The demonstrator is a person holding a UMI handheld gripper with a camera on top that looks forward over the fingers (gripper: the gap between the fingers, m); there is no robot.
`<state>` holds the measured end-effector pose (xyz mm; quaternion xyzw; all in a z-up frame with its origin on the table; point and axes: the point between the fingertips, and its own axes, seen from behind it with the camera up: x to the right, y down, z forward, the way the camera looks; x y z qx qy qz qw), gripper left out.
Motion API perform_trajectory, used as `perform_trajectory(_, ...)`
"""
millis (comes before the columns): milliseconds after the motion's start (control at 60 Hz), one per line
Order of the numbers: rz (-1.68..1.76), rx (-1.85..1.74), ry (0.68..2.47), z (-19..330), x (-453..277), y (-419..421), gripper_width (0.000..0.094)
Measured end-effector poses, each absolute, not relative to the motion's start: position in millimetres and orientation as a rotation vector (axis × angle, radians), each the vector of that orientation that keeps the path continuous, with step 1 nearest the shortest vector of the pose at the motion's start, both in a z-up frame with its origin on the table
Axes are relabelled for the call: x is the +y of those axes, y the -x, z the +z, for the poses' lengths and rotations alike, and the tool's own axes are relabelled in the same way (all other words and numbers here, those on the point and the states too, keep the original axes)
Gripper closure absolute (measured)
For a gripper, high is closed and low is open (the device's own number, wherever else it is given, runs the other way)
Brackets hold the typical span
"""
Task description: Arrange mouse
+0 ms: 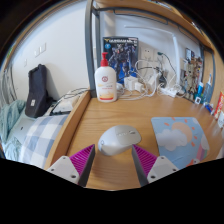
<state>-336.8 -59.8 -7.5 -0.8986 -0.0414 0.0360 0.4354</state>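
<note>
A light grey computer mouse (119,139) lies on the wooden desk (110,115), just ahead of my fingers and partly between their tips. My gripper (114,160) is open, with a magenta pad on each finger (84,158). There is a gap between the mouse and each pad. A light blue mouse mat (181,137) with a picture lies right of the mouse, touching or nearly touching it.
A white bottle with a red label (104,83) stands at the back of the desk, before a boxed figure (122,57). Cables and small items (150,82) lie to the right. A black bag (38,92) and a checked bed cover (35,135) are left of the desk.
</note>
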Motion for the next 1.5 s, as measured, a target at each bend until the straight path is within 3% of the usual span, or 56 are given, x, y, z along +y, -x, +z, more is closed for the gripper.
perform_trajectory(550,0.031,-0.101,2.248,-16,21,374,0.0230)
perform_trajectory(633,0.037,-0.083,2.238,-15,26,375,0.0273)
perform_trajectory(717,0.043,-0.086,2.230,-15,29,378,0.0400)
perform_trajectory(1000,0.107,-0.128,2.227,-16,30,380,0.0595)
perform_trajectory(1167,0.146,-0.174,2.250,-13,29,383,0.0599)
perform_trajectory(1267,0.188,-0.202,2.220,20,25,378,0.0598)
perform_trajectory(1500,0.152,-0.214,1.987,187,28,301,0.0598)
